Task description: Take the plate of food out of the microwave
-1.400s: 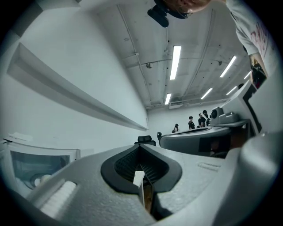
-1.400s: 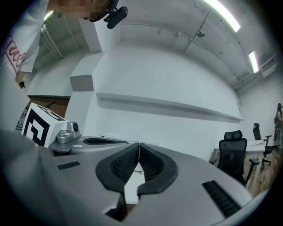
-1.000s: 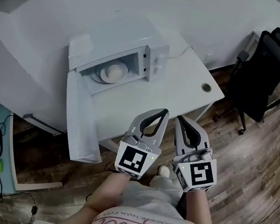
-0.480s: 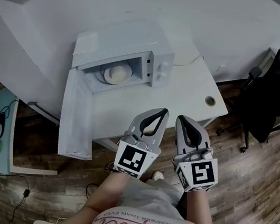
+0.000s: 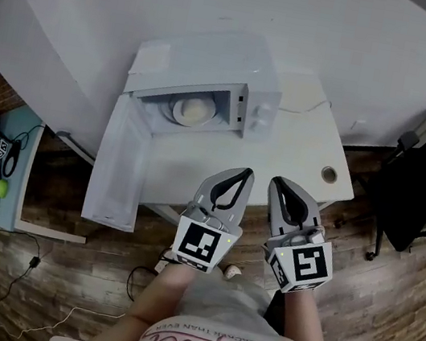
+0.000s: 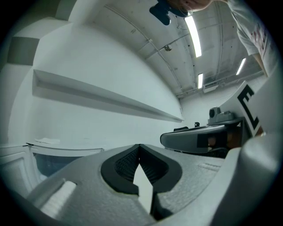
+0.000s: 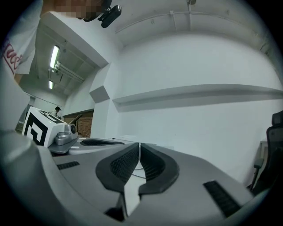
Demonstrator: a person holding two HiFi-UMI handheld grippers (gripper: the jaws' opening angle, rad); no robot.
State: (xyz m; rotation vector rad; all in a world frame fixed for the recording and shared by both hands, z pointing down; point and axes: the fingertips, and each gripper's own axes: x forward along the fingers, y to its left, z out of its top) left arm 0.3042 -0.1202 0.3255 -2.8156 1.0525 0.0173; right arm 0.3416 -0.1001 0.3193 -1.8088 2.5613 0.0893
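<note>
Smooth white microwave (image 5: 215, 64), matt white tabletop (image 5: 283, 163), grainy brown wood-plank floor (image 5: 383, 318).

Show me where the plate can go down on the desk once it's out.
Bare desk in front of the microwave, between its open door and the cable hole. Also the strip right of the microwave, crossed by a thin cord. Crowded: the microwave's inside, taken by the plate.

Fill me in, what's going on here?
A person stands in front of the white table, holding the left tongs and right tongs side by side. Both are shut, empty and short of the microwave. Its door hangs open, and the plate of food sits inside, not yet touched.
</note>
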